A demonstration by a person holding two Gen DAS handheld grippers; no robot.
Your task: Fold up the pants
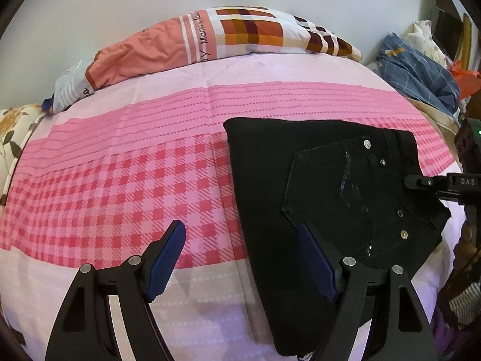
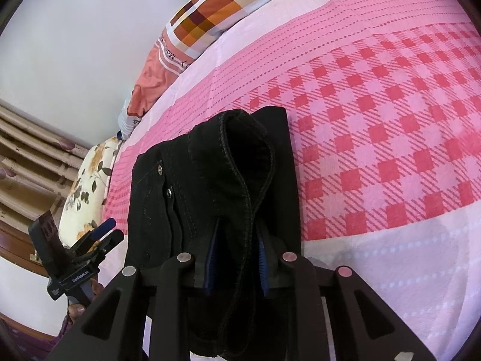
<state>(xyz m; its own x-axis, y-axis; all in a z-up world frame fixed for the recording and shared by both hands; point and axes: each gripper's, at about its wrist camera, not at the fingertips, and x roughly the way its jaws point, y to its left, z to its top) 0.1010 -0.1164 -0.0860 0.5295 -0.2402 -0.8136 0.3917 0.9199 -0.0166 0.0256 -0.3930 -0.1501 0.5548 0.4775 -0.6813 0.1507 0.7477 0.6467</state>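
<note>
Bed [image 1: 120, 180] covered by pink sheet, checked band across the middle. Black pants [image 1: 315, 180] laid folded on the sheet. Patterned pillow [image 1: 210, 39] set at the wall edge; blue checked cloth [image 1: 421, 75] piled at far corner.

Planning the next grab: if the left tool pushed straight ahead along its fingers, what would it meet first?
Most likely the left edge of the folded black pants, or the pink checked bedsheet right beside it. The left tool is open and empty; depth is unclear.

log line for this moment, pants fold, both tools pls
stage: pants folded on bed | left tool: open, empty, over pants edge | right tool: waistband fabric between pads, barely parted
</note>
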